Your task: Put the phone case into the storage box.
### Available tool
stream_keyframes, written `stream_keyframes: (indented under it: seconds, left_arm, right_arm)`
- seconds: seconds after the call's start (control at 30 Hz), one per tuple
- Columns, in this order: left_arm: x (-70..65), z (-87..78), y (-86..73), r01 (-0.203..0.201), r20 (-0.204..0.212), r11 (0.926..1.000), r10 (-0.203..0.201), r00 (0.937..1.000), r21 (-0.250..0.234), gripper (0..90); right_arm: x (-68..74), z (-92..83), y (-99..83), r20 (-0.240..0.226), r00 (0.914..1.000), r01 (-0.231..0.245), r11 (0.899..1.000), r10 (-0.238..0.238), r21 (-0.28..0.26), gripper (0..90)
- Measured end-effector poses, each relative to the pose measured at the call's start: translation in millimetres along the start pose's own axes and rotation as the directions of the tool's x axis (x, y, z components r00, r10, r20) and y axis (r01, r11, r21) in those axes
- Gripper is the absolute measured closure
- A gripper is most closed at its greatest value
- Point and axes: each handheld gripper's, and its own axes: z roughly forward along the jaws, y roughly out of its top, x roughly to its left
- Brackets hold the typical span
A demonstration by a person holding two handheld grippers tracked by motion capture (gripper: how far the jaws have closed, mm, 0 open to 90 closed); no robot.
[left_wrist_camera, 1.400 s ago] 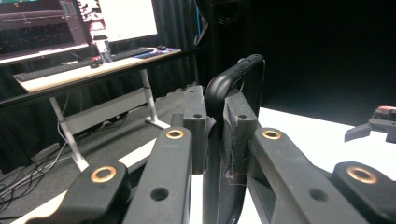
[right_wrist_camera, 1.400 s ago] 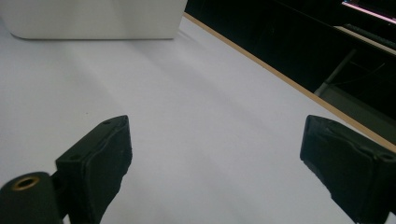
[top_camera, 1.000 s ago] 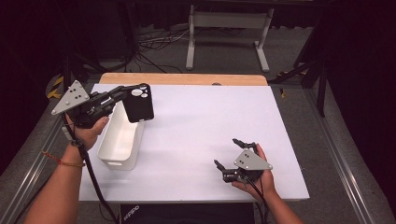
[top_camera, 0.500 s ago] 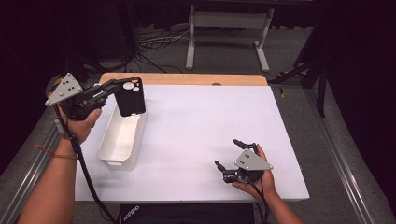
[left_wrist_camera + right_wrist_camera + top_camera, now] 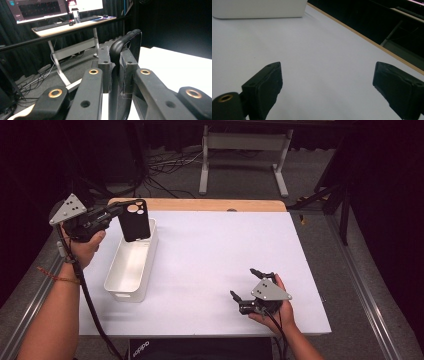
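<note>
Black phone case (image 5: 134, 220) pinched by its top edge between the shut jaws of the left gripper (image 5: 116, 211), hanging upright above the far end of the white bin (image 5: 129, 265). Bin near the left edge of the white table (image 5: 210, 255). Right gripper (image 5: 248, 285) low at the table's near right, jaws wide apart, empty.

a white table (image 5: 215, 265) with a wooden far edge stands on grey carpet (image 5: 380, 285). black curtains (image 5: 385, 175) close in the dim sides. beyond the table a grey metal desk frame (image 5: 244, 150) rises over loose cables (image 5: 165, 162). in the left gripper view, a desk (image 5: 72, 25) carries lit monitors (image 5: 37, 8) and a keyboard (image 5: 47, 27).
</note>
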Motion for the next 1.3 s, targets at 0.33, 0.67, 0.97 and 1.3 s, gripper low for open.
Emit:
stream_keyframes:
  seconds: [0.33, 0.67, 0.97, 1.3]
  left_arm:
    - [20.9, 21.2, -16.7, 0.013, -0.004, 0.9993, -0.012, 0.9999, 0.036, 82.0]
    - [35.5, 47.9, -37.3, 0.033, -0.003, 0.9959, -0.033, 0.9995, 0.084, 82.0]
    - [42.9, 65.6, -50.0, 0.028, 0.013, 0.9939, -0.03, 0.9995, 0.107, 82.0]
    - [52.5, 78.3, -67.6, 0.045, 0.044, 0.9936, -0.05, 0.9978, 0.103, 81.9]
  right_arm:
    - [1.8, 5.6, -3.1, -0.001, 1.0, 0.006, 1.0, -0.006, 0.031, 9.9]
    - [3.9, 11.6, -6.9, 0.001, 1.0, 0.007, 0.998, -0.007, 0.068, 9.9]
    - [4.4, 13.8, -7.7, -0.007, 1.0, 0.006, 0.997, -0.006, 0.082, 9.9]
    - [3.9, 16.5, -8.7, -0.007, 1.0, 0.002, 0.995, -0.002, 0.098, 9.9]
